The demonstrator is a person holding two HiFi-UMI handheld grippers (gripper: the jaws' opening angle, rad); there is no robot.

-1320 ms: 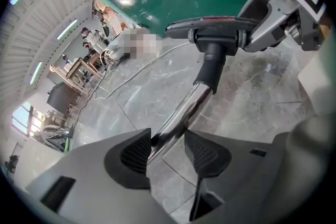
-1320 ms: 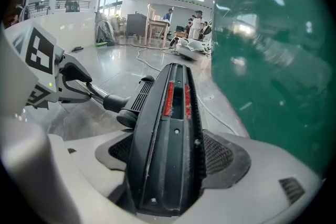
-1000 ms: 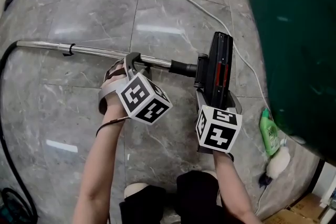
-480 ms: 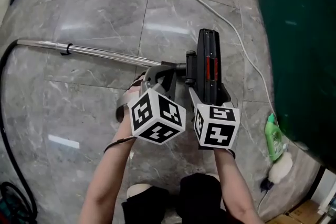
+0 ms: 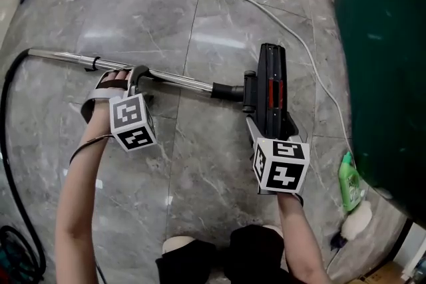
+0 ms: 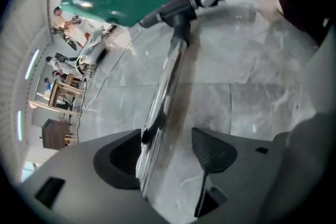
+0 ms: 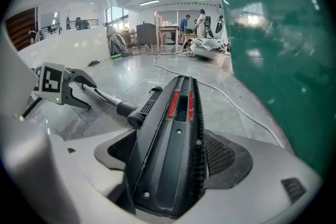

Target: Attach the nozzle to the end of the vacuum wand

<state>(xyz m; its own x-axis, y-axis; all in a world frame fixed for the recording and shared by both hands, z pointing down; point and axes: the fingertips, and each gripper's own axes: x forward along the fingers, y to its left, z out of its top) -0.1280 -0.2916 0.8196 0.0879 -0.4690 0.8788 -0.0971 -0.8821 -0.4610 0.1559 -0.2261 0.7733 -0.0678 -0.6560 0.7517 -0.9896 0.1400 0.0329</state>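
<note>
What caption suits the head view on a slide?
Right gripper grips the floor nozzle joined to the vacuum wand; left gripper, jaws just opened, straddles the wand.

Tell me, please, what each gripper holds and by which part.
Right gripper clamps the nozzle by its near end. Left gripper holds nothing: its jaws have just been opening, the wand loose between them.
</note>
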